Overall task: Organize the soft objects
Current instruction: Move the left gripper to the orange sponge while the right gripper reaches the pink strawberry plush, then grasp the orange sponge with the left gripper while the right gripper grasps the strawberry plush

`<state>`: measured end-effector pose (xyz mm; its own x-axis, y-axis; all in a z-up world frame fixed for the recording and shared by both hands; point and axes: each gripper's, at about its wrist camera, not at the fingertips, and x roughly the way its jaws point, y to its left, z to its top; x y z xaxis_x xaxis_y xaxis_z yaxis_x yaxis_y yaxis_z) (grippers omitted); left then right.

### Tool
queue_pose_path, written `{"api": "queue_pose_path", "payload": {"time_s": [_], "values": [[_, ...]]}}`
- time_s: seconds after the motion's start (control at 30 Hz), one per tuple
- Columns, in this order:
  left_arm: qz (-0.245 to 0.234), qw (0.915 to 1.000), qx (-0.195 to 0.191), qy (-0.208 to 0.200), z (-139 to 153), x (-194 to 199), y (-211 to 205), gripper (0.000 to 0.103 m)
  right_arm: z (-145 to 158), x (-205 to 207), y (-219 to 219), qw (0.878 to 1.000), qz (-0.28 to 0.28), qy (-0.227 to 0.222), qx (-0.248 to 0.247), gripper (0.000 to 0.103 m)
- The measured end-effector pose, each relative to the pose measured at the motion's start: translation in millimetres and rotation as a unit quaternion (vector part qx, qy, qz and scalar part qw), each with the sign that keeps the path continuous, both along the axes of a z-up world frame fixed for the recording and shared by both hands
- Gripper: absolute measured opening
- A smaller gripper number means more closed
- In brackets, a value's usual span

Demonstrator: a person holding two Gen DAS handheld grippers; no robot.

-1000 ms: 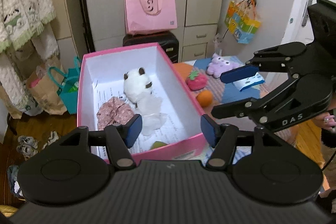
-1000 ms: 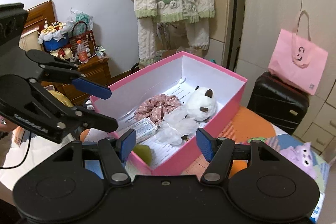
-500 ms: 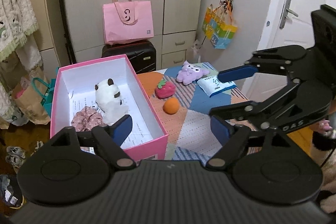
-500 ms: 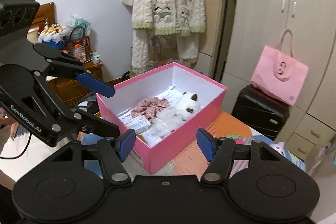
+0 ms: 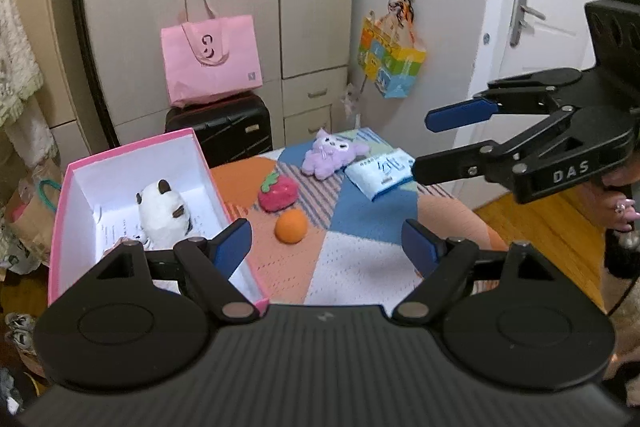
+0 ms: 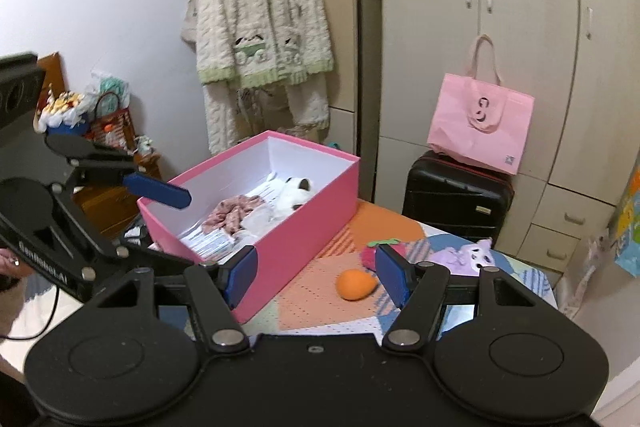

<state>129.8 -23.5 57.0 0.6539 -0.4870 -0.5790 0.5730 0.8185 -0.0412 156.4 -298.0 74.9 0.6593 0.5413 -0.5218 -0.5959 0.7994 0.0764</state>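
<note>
Progress stands at roughly the halfway mark, judged from how the items lie. The box (image 5: pixel 132 163) sits at the left of the table (image 5: pixel 360 267) and already holds a white plush (image 5: pixel 162 213), a pink scrunchie (image 6: pixel 234 213) and some packets (image 6: pixel 208 245) on its white floor.

Items outside the box, on the patchwork cover:
- Orange ball (image 5: pixel 291 225), nearest the box, just right of its long wall.
- Strawberry plush (image 5: pixel 278 194), just beyond the ball; the two are close, and contact cannot be confirmed.
- Purple plush (image 5: pixel 330 155), farther back, toward the far edge.
- Tissue pack (image 5: pixel 380 171), just right of the purple plush. Whether it counts as a soft object is a judgement; it probably does.

Gripper state:
- Left gripper (image 5: pixel 326 247): jaws wide apart, nothing between them. It hovers over the near part of the table, with the box wall at its left finger and the ball ahead.
- Right gripper (image 6: pixel 316 273): jaws wide apart, nothing held. In its own view the ball shows in the gap between the fingers but lies well beyond them, on the table. In the left view it hangs in the air to the right, above the tissue pack.

Remaining work, as a judgement: four items to transfer into the box. The ball is the nearest candidate for either gripper. Free floor remains at the far end of the box, so space should suffice.
</note>
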Motion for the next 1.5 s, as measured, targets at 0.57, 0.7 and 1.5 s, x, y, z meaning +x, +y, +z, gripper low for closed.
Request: {"api": "queue_pose_path", "payload": {"time_s": [0.57, 0.7, 1.5], "values": [[0.037, 0.9989, -0.018, -0.024, -46, 34, -62, 0.079, -38, 64, -32, 0.998, 0.016, -0.021, 0.048, 0.071], [0.073, 0.9968, -0.005, -0.031, -65, 49, -73, 0.079, -48, 80, -35, 0.997, 0.02, 0.005, 0.071, 0.077], [0.197, 0.9755, 0.093, -0.032, -168, 120, -116, 0.077, -141, 203, 9, 0.989, 0.117, 0.089, 0.009, 0.077]]}}
